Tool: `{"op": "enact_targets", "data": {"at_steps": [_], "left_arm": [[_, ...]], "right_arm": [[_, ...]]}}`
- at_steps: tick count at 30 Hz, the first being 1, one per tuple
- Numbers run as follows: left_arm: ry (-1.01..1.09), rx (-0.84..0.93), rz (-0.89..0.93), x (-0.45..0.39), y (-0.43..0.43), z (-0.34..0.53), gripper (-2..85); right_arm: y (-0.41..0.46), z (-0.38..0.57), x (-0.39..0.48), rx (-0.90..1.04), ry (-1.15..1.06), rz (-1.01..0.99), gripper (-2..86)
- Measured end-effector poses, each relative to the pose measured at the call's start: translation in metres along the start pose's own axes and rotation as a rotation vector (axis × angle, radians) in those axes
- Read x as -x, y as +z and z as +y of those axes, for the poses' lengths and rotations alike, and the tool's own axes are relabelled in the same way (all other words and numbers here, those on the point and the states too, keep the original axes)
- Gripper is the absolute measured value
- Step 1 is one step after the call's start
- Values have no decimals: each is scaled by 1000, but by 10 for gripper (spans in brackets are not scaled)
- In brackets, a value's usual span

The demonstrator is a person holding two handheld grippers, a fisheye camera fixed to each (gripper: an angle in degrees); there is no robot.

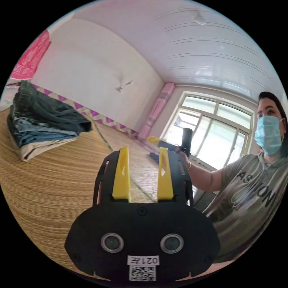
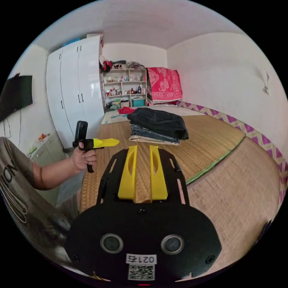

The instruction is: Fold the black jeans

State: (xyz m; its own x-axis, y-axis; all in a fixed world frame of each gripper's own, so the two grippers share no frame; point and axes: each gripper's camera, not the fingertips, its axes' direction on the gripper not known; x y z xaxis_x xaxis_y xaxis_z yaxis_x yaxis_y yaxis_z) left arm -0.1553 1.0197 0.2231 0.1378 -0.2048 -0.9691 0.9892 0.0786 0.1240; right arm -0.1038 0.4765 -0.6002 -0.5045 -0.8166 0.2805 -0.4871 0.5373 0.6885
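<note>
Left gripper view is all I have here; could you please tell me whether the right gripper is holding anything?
Observer: No. In the right gripper view, the right gripper has its jaws slightly apart, with just the woven mat visible between them.
Operator: Thank you. What lies beyond the folded stack?
Observer: Beyond the stack, which has the black jeans on top, an open shelf unit stands beside a white wardrobe.
</note>
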Motion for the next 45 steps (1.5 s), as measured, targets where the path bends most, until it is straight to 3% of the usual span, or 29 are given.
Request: {"op": "enact_targets", "data": {"at_steps": [4,8,13,18,23,29,36,41,45], "left_arm": [[-1,-11,-67,46,-27,9,6],[-45,-116,-97,56,-45,20,-8],[-154,-107,-84,78,-48,22,-9],[-197,-109,-114,86,-50,23,-9],[-187,-110,-111,89,-49,21,-9],[-171,-101,-104,93,-44,17,-9],[-172,-85,-113,99,-35,11,-9],[-182,-76,-120,104,-28,6,-9],[-165,-38,-117,105,-16,-2,-9]], "right_arm": [[103,-89,31,91,-239,37,74],[181,-146,73,27,-517,121,117],[298,-214,114,139,-753,176,114],[364,-250,117,210,-720,232,130],[377,-270,87,235,-594,120,79],[340,-307,-9,173,-185,-99,13],[213,-318,-192,-74,348,-317,5],[78,-293,-255,-168,390,-207,1],[-22,-267,-223,-88,207,-11,-3]]}}
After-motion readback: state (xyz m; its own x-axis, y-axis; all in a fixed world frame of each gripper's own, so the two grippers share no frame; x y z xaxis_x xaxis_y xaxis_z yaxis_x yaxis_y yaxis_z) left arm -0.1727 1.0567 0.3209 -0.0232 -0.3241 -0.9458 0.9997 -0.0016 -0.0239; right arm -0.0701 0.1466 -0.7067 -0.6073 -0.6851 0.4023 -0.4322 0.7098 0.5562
